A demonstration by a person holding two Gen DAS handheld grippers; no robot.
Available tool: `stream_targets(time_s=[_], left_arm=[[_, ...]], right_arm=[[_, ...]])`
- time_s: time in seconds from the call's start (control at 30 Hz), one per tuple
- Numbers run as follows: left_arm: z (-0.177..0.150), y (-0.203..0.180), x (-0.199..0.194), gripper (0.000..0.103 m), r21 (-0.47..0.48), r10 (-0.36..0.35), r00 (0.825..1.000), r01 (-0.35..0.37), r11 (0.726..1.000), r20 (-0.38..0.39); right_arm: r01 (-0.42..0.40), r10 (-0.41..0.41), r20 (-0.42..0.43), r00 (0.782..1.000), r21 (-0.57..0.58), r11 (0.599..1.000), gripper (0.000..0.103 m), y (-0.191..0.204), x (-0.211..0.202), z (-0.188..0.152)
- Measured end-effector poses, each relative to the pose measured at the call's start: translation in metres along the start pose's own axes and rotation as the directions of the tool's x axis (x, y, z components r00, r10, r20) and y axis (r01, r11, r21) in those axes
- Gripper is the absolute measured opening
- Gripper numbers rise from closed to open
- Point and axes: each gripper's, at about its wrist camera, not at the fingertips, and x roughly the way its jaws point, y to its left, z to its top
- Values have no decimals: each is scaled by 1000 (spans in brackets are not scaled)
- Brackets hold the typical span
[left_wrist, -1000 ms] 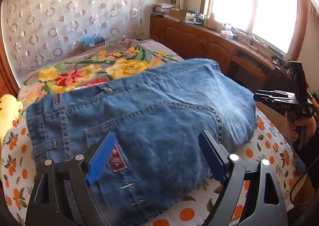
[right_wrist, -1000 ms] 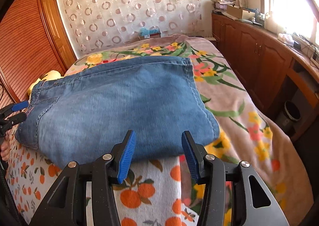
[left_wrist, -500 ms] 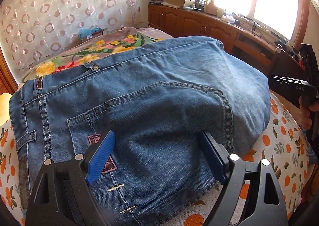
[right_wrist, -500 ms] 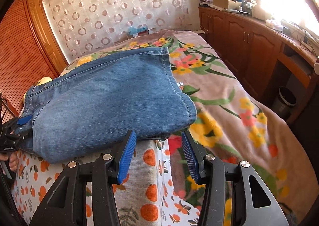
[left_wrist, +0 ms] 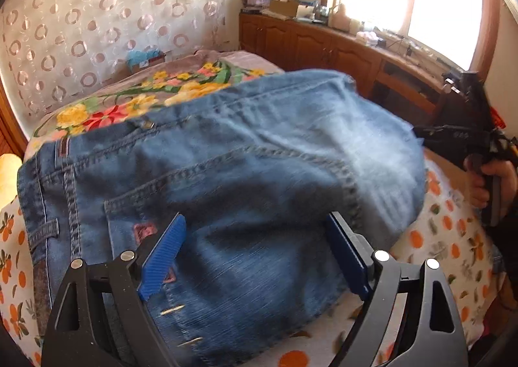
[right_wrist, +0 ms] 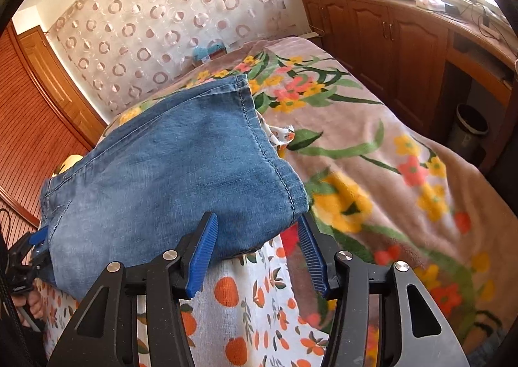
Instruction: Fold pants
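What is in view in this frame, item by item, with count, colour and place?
jeans: one pair, blue denim, folded on the bed
floral blanket: one, beige with flowers, far side of the bed
orange-print sheet: one, white, near edge
cabinets: row, brown wood, under the window
bin: one, dark, by the cabinets
left gripper: jaws wide over the waist end
right gripper: jaws opening, leg-end corner between them

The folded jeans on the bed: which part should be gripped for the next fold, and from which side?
Probably the near edge of the jeans, reached from the bed's front side. The right tool, its jaws opening, already straddles the hem corner that overhangs there; the left tool stands wide around the waist end. This edge is thick, layered denim, so bite deep over all the layers.
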Motion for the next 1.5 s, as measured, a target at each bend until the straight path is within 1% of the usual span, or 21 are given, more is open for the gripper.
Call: stream_targets(time_s=[0.1,0.17,0.3,0.37,0.4,0.43,0.47,0.57,0.7,0.87,0.97,1.07,1.17,1.3,1.43,1.5], left_arm=[[16,-13,-10,88,21,-14,999,13,1000,34],[24,-17,-11,88,30,-26,999,24,999,43],[39,-27,-9,88,50,-28,998,25,998,51],[44,-29,-7,88,52,-35,998,33,998,50],[46,-30,-6,88,52,-37,998,35,998,49],[47,-30,-5,88,54,-35,998,32,998,49],[47,-31,-5,88,54,-32,998,29,998,49],[50,-32,-1,88,51,-31,999,28,998,45],[51,-32,2,88,48,-26,999,24,999,40],[52,-30,4,88,41,-21,999,20,999,36],[50,-24,-1,88,30,-15,999,13,999,41],[46,-14,-9,88,13,-1,999,1,1000,49],[42,-2,-18,88,-4,17,998,-17,1000,56],[35,15,-32,88,-23,45,996,-43,999,71],[29,31,-42,88,-45,68,995,-65,997,78],[25,40,-45,88,-61,77,994,-72,996,79]], right_arm=[[-15,16,-18,1000,24,1000,53,-3,1,1],[-25,26,-36,999,30,999,52,-6,2,1],[-68,71,-59,996,40,997,36,-8,1,1],[-78,80,-61,995,37,996,23,-8,-1,3],[-78,79,-61,995,32,996,20,-8,-2,3],[-74,75,-60,995,25,997,14,-8,-4,3],[-67,68,-57,996,18,998,10,-8,-5,3],[-57,56,-41,998,-3,998,5,-5,-8,3],[-52,52,-4,999,-25,998,3,-2,-15,3],[-46,49,67,997,-56,997,3,11,-31,7],[-64,74,115,991,-88,994,3,27,-40,13],[-89,108,140,984,-132,987,3,52,-43,19],[-109,138,146,980,-188,976,3,82,-40,20],[-135,170,128,977,-246,960,3,114,-29,15],[-164,197,95,976,-276,947,3,134,-17,6],[-176,206,77,976,-289,941,3,138,-8,7]])
